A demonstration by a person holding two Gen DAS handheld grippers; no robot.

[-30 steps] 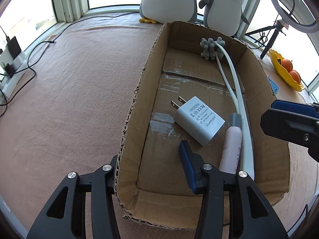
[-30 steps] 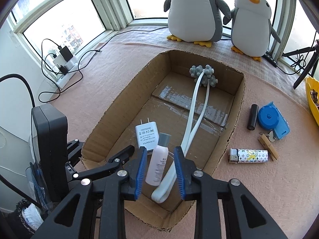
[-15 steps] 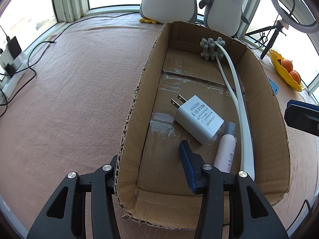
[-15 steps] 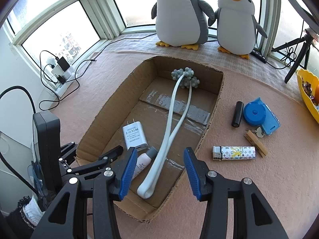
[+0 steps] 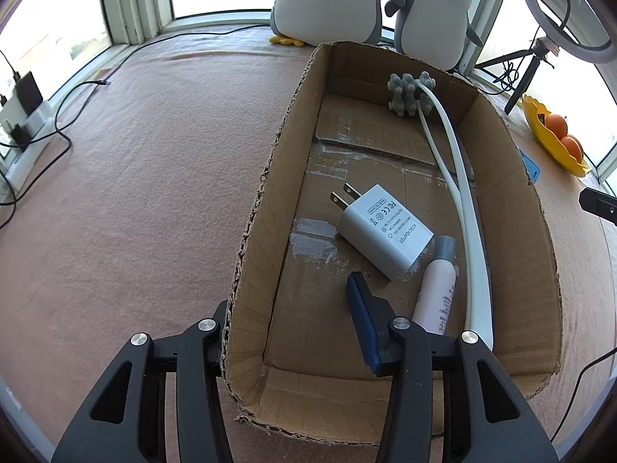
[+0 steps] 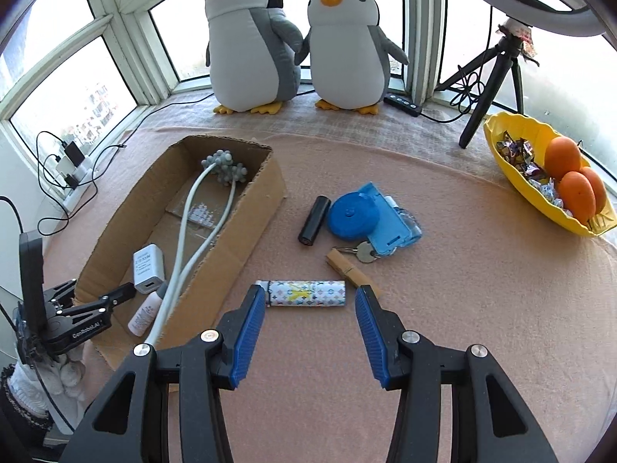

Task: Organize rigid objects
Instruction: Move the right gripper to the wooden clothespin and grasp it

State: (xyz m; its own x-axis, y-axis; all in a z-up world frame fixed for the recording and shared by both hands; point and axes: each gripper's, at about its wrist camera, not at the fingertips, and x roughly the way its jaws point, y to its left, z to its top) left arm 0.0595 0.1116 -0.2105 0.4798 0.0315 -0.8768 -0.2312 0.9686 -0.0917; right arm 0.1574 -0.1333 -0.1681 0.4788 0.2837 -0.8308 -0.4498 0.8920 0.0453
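Box contents: cardboard box point(image 5: 513, 177) holds white charger point(image 5: 381, 231), pink bottle with grey cap point(image 5: 437, 289), white two-stem massager with grey knobbly heads point(image 5: 468, 208); charger and bottle touching, massager stem just beside bottle.
Yellow bowl: bowl point(image 6: 501, 154) far right of right claw, holds oranges point(image 6: 570, 181) and wrapped sweets.
Left claw: left gripper point(image 5: 293, 320) straddles box's left wall near its close corner, one finger outside, blue-padded finger point(image 5: 360, 312) inside near bottle base; cannot tell if it pinches the wall.
Right claw: right gripper point(image 6: 310, 328) spread wide, empty, over the cloth.
Lighter: patterned white lighter point(image 6: 304, 293) lying flat crosswise just ahead of the right claw, between its pad tips, not touched.
Other loose items: wooden clothespin point(image 6: 351, 272) ahead-right, near lighter's end; key point(image 6: 364, 252), blue tape measure point(image 6: 353, 216), blue case point(image 6: 393, 227), black cylinder point(image 6: 314, 220) further ahead, clustered.
Edges: box's right wall left of right claw, close to lighter.
Open room: bare pink cloth point(image 6: 482, 289) right of right claw.
Background: two penguin plushies point(image 6: 297, 38) at window.
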